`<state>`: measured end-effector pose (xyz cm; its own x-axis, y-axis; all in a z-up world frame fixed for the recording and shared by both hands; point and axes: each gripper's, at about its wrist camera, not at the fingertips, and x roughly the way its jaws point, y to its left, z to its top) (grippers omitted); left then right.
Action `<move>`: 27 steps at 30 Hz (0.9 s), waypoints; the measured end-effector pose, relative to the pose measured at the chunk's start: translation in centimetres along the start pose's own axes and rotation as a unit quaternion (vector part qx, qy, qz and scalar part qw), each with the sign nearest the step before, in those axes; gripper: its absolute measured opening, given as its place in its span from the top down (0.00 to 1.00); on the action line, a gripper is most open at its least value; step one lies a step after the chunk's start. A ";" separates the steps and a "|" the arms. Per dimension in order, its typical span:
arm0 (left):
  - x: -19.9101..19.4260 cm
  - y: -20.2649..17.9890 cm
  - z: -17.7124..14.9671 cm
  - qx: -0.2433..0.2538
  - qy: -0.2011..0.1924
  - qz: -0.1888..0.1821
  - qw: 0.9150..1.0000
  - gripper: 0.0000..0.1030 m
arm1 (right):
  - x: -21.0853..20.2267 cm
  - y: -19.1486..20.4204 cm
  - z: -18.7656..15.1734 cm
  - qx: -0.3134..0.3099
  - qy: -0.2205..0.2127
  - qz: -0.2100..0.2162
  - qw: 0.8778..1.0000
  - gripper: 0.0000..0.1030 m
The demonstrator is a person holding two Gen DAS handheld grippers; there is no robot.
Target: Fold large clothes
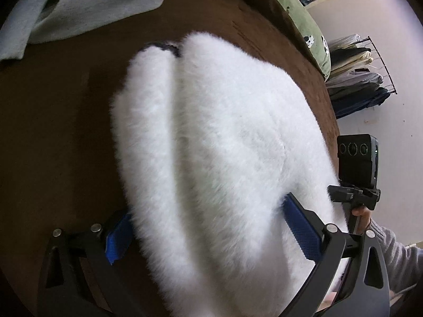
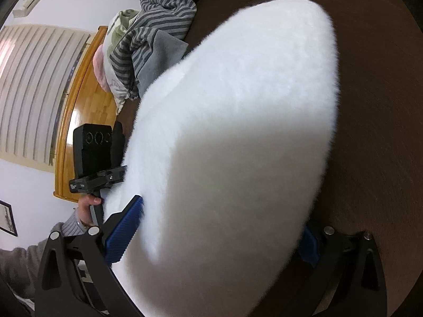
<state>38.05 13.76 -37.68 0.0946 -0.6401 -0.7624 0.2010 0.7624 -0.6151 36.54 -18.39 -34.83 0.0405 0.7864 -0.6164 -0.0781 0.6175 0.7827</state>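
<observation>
white fluffy garment (image 1: 211, 145) lying on brown table (image 1: 53, 132), long axis running straight away from both grippers. left gripper (image 1: 208, 227) and right gripper (image 2: 214, 232) equally near, each with jaws spread wide, straddling its near edge; real grip: cannot tell.

one white fluffy garment (image 1: 224, 142) on brown desk (image 1: 53, 132). two claws: left claw (image 1: 208, 235), right claw (image 2: 214, 240), each with two blue pads, one pad (image 1: 301, 227) each side of fluff. one pale grey garment (image 1: 87, 2) at far corner, left view. one striped grey garment (image 2: 158, 23) in right view. one green spotted cushion (image 1: 298, 13). one rack of hanging clothes (image 1: 357, 74), count of pieces unclear.
</observation>
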 end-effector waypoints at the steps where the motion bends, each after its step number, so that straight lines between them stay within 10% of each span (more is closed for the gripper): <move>1: 0.0 -0.1 -0.1 0.003 0.000 0.001 1.000 0.05 | 0.0 0.0 0.0 0.000 -0.001 -0.001 1.000 0.04; 8: 0.0 -0.1 0.0 0.008 0.000 -0.009 1.000 0.08 | -0.1 0.1 -0.2 -0.005 -0.002 -0.008 1.000 0.05; 11: 0.1 -0.3 -0.1 0.009 0.000 -0.042 0.999 0.37 | -0.2 0.5 0.0 -0.016 0.011 -0.035 0.999 0.13; 15: 0.1 -0.4 -0.7 0.011 -0.017 -0.046 0.999 0.45 | -0.8 1.3 -0.3 -0.041 0.001 -0.062 0.997 0.29; 27: -1.3 -1.5 -1.5 0.015 -0.052 -0.030 0.998 0.54 | -2.5 3.5 -1.3 -0.077 -0.040 -0.087 0.992 0.47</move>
<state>36.20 13.59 -36.05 0.1827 -0.6924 -0.6980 0.2385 0.7199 -0.6518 34.85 -18.20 -30.63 0.1461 0.6704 -0.7274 -0.2146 0.7393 0.6383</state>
